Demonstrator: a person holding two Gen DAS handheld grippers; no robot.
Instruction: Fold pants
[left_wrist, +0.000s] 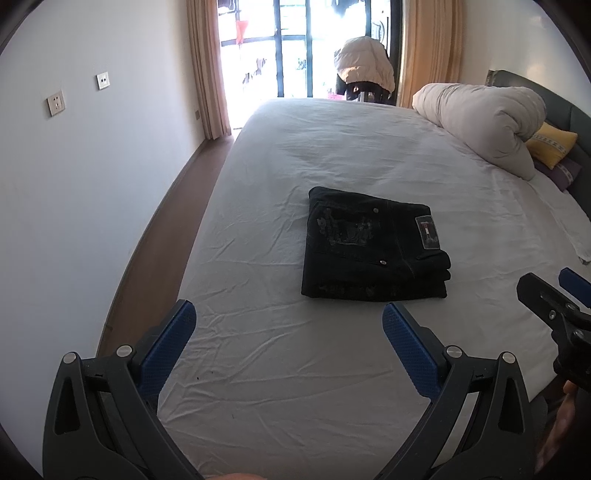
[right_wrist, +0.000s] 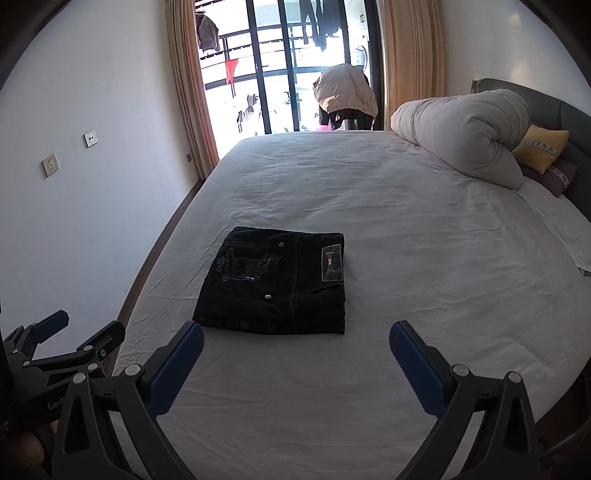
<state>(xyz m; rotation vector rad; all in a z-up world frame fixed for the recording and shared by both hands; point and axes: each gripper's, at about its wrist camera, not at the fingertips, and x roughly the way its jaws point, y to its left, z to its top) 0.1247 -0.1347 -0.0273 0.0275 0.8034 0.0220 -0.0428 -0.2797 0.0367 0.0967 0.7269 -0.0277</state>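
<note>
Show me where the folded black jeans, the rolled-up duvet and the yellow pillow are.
folded black jeans (right_wrist: 273, 284): right wrist view, on the top back pocket panel.
rolled-up duvet (right_wrist: 461, 129): right wrist view, on the roll's middle.
yellow pillow (left_wrist: 552, 142): left wrist view, on its visible face.

Colours and patterns, bed scene

Pants (right_wrist: 273, 284): black denim, pale grey print on pocket, waist patch with red-white stripe. Sheet (left_wrist: 332, 155): plain white. Rolled duvet (right_wrist: 465, 129): off-white. Pillow (right_wrist: 541, 146): yellow with patterned white band; a purple one beneath. Curtains (left_wrist: 205, 66): tan. Gripper pads (left_wrist: 410, 347): blue, dimpled; frames black. Wall (left_wrist: 92, 147): pale grey-white.
</note>
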